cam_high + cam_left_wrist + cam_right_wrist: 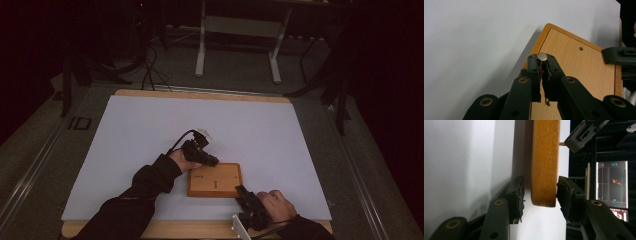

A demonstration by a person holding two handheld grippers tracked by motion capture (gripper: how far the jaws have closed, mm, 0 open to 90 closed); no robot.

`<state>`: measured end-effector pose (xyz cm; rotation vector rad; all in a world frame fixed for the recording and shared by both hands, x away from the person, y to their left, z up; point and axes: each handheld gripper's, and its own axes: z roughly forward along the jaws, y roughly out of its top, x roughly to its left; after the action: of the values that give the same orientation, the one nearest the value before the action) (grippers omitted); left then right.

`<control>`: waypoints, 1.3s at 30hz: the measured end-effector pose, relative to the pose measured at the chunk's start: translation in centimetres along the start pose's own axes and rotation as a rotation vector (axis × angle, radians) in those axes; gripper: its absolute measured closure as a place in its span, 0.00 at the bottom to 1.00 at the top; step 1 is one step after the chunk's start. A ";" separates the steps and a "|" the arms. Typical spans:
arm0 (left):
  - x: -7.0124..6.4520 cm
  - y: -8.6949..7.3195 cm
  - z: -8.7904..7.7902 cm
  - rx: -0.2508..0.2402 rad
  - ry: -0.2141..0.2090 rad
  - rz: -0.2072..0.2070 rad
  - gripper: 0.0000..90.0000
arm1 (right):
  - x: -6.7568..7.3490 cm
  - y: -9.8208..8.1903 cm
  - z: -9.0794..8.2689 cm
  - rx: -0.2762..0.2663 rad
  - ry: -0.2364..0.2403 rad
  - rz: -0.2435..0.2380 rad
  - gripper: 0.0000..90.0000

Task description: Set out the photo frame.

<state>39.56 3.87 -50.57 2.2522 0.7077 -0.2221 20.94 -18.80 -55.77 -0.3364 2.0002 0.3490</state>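
A flat wooden board [215, 180] lies on the white mat near the front edge. My left gripper [214, 161] hovers over the board's far left corner, shut on a small metal pin [542, 57] whose round head shows between the fingertips. In the left gripper view a small hole [580, 48] sits in the board [576, 72] beyond the pin. My right gripper [540, 192] straddles the board's edge [545, 162] at the near right corner. One pad [564, 192] touches the top face, and the other pad [517, 195] stands a narrow gap off the underside.
The white mat [150, 130] covers most of a wooden table, with bare room left, right and behind the board. A lit screen [611, 185] glows off to the side. Beyond the table stand a desk frame [240, 30] and cables on a dark floor.
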 end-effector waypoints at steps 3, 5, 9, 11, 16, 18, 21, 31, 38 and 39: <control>0.0 0.0 0.0 0.000 -0.002 0.001 0.94 | 0.0 0.1 0.0 0.005 -0.021 -0.005 0.72; 0.0 0.0 0.0 0.002 -0.001 0.001 0.94 | 0.1 0.1 0.1 0.005 -0.028 -0.019 0.73; 0.1 0.0 0.0 0.001 -0.004 -0.005 0.94 | 0.3 0.2 0.0 0.006 -0.041 -0.044 0.74; 0.1 0.1 0.0 0.003 -0.007 -0.004 0.94 | 0.3 0.2 0.0 0.004 -0.042 -0.053 0.74; 0.0 0.0 0.0 -0.004 0.000 0.012 0.93 | 0.1 0.1 0.0 0.002 -0.035 -0.066 0.75; -0.2 0.0 -0.1 -0.019 -0.015 0.016 0.89 | 0.0 0.1 0.0 0.000 -0.031 -0.068 0.75; -0.6 0.1 -0.3 -0.017 0.003 0.032 0.76 | -0.1 0.0 -0.1 -0.005 -0.024 -0.062 0.75; -1.2 -0.6 -1.4 -0.056 0.062 0.068 0.54 | -1.1 -0.4 -0.2 -0.036 0.003 -0.046 0.75; -1.8 -1.2 -2.6 -0.089 0.091 0.093 0.52 | -2.4 -1.0 -0.4 -0.074 0.041 -0.009 0.76; -1.9 -1.3 -2.8 -0.087 0.096 0.096 0.52 | -2.4 -1.0 -0.4 -0.074 0.041 -0.009 0.76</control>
<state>37.09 5.77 -48.74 2.2185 0.6448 -0.0359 22.05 -19.66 -53.55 -0.4021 2.0289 0.4136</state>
